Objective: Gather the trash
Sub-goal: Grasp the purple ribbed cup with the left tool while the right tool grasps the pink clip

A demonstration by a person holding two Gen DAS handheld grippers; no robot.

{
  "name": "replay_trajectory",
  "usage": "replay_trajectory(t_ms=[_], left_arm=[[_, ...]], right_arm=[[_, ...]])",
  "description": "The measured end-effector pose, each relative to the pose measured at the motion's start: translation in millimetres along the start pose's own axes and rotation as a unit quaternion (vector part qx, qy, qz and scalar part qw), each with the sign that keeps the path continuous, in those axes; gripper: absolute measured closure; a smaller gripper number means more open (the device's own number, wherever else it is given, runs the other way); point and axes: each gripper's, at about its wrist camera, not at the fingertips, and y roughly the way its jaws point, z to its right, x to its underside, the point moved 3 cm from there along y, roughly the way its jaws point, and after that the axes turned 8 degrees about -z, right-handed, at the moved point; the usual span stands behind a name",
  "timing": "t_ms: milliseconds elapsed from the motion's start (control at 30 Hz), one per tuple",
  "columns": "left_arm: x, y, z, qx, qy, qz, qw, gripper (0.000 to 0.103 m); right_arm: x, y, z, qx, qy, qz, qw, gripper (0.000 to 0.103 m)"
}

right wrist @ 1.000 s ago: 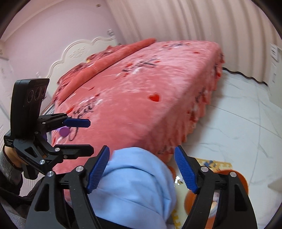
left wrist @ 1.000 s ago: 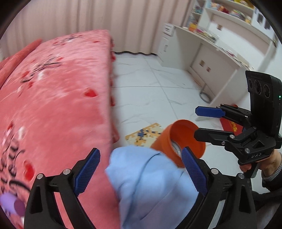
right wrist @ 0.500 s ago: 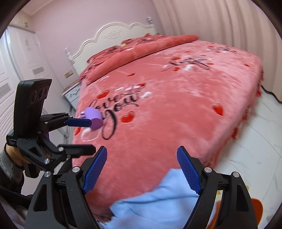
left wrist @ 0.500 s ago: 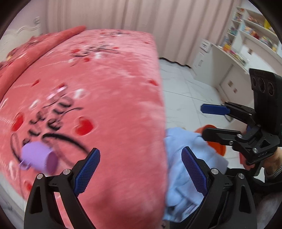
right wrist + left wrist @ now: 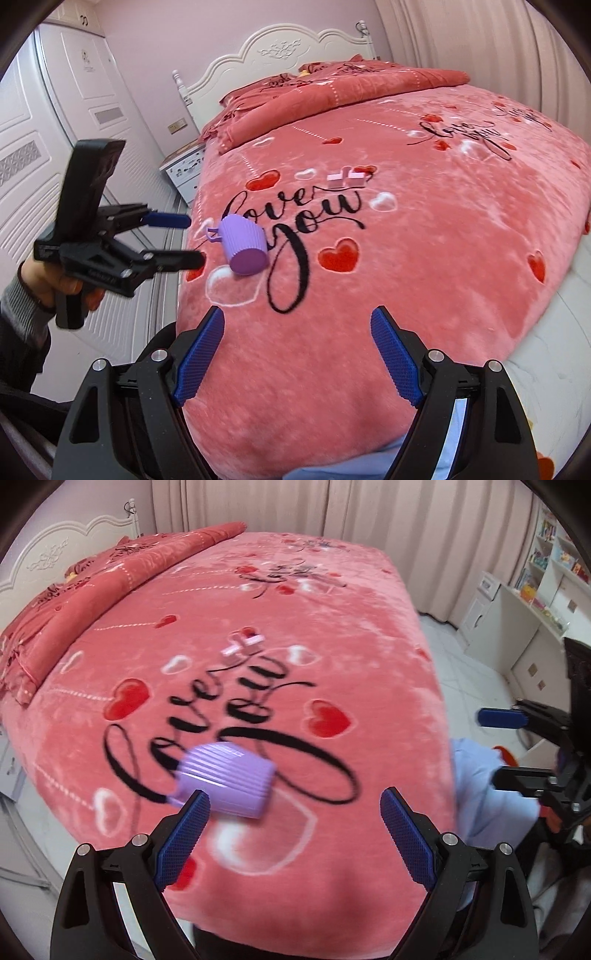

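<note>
A purple ribbed cup [image 5: 227, 780] lies on its side on the pink bedspread [image 5: 332, 635], near the bed's foot; it also shows in the right wrist view [image 5: 245, 244]. A small pink box-like piece [image 5: 243, 645] lies farther up the bed, also seen in the right wrist view [image 5: 346, 180]. My left gripper [image 5: 295, 834] is open and empty, just short of the cup. My right gripper [image 5: 297, 354] is open and empty above the bed's foot. Each gripper shows in the other's view, the left one [image 5: 173, 240] beside the cup, the right one [image 5: 506, 746] at the bed's right side.
A folded red quilt [image 5: 110, 579] and a white headboard [image 5: 295, 48] are at the bed's far end. A white wardrobe [image 5: 55, 129] and nightstand [image 5: 184, 166] stand left of the bed. A white desk with shelves [image 5: 535, 609] is on the right. Light blue cloth [image 5: 476, 794] lies at the bed's corner.
Both grippers have swung from the floor and the orange bin up and left over the bed. The purple cup and the pink piece have come into view. Both stay open.
</note>
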Motion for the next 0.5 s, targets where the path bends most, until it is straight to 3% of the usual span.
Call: replay_trajectory(t_ms=[67, 500], left_arm=[[-2.0, 7.4, -15.1, 0.000, 0.006, -0.013, 0.9999, 0.006], [-8.5, 66.0, -44.4, -0.007, 0.073, -0.094, 0.9928, 0.006]], right_arm=[[-3.3, 4.4, -2.0, 0.002, 0.000, -0.003, 1.000, 0.022], [-16.4, 37.5, 6.7, 0.012, 0.025, -0.029, 0.999, 0.022]])
